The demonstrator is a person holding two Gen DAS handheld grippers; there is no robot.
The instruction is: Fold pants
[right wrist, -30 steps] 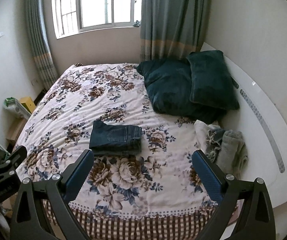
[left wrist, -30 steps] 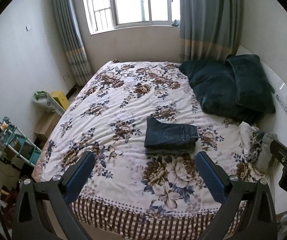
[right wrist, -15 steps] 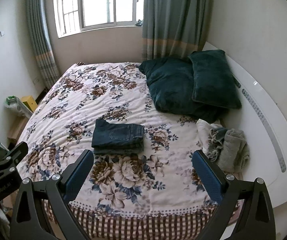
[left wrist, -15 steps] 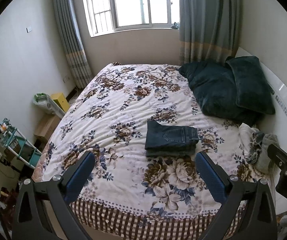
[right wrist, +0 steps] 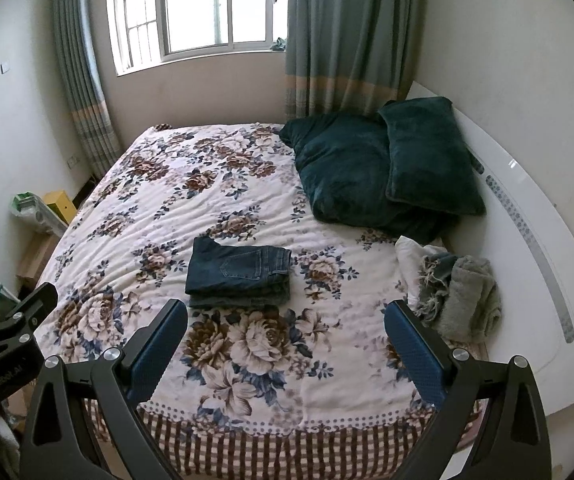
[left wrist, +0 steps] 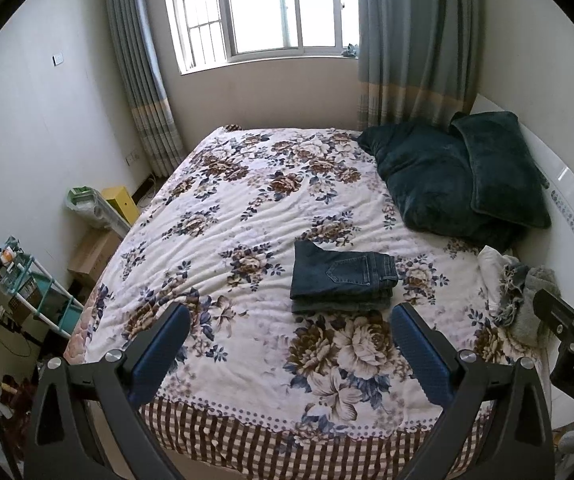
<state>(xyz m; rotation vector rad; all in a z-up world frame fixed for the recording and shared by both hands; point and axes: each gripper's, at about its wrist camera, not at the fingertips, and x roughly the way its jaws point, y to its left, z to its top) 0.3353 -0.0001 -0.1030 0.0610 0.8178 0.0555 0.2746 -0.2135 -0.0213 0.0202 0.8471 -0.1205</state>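
From the left wrist camera, the left gripper [left wrist: 289, 332] hangs above the near edge of the bed [left wrist: 247, 412], its blue-padded fingers [left wrist: 159, 350] spread wide with nothing between them. Ahead of it the pants [left wrist: 341, 280], dark denim, lie in a compact folded stack on the floral bedspread, a back pocket facing up and the waistband end towards the pillows [left wrist: 455, 184]. By the look of it the folding is done. Denim like this should be fairly heavy and stiff for cloth, not slippery, so the stack ought to keep its shape if taken by the thick folded edge through all layers; pinch only the top layer and it would likely peel open. A heap of other clothes [left wrist: 519, 300] sits well apart by the headboard side, and part of the other tool shows at the right edge. Over to the right wrist camera: the right gripper [right wrist: 285, 330] is also wide open and empty above the bed's foot, the pants [right wrist: 239, 272] lying beyond its left finger [right wrist: 155, 354], clear of both pads. The grey and white clothes [right wrist: 459, 296] rest just beyond its right finger.
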